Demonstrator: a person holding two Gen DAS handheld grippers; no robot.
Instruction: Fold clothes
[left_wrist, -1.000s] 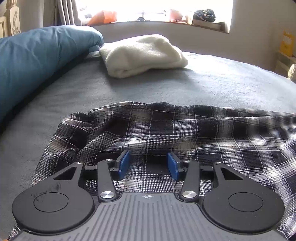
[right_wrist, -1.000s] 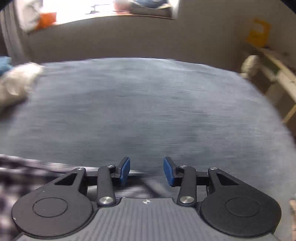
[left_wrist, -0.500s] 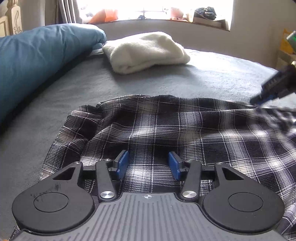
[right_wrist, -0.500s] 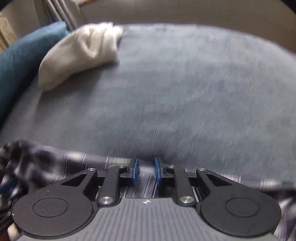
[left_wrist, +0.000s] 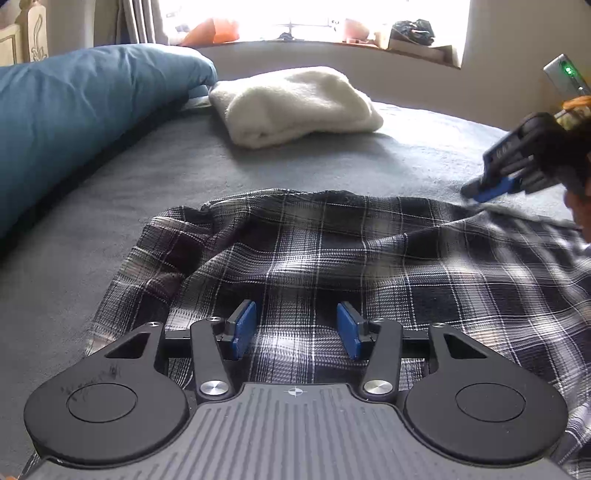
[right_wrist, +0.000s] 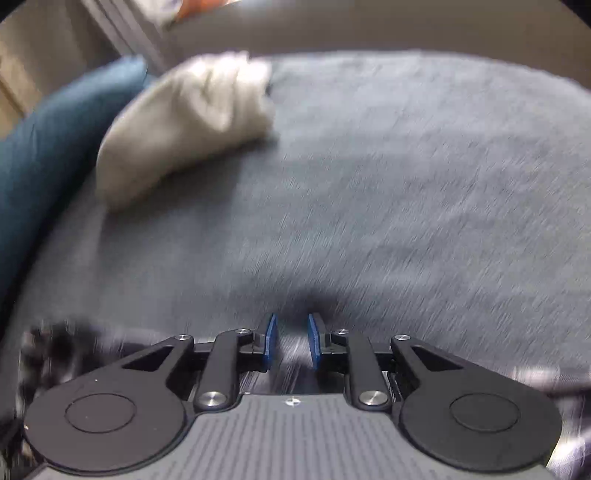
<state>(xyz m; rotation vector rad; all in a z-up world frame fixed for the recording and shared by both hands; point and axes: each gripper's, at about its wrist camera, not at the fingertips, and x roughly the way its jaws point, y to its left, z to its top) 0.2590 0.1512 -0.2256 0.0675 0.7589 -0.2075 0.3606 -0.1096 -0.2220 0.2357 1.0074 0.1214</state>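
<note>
The black-and-white plaid flannel shirt (left_wrist: 332, 266) lies crumpled on the grey bed (left_wrist: 406, 162), its long axis running left to right across the left wrist view. The left hand-held gripper (left_wrist: 296, 329) hovers above it, jaws half open and empty. The right hand-held gripper (right_wrist: 291, 341) has just been closing, a narrow gap remains, and blur hides whether it pinches the shirt's far edge.

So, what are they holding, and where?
Left gripper: nothing, open over plaid shirt. Right gripper: jaws have just been closing, shirt's far edge between them; grip unclear.

Grey-covered bed (left_wrist: 424, 155), wide and softly napped; rumpled black-and-white plaid shirt (left_wrist: 332, 258) spread across its near part; folded cream towel (left_wrist: 295, 105) farther back; blue pillow (left_wrist: 74, 122) along the left edge
</note>
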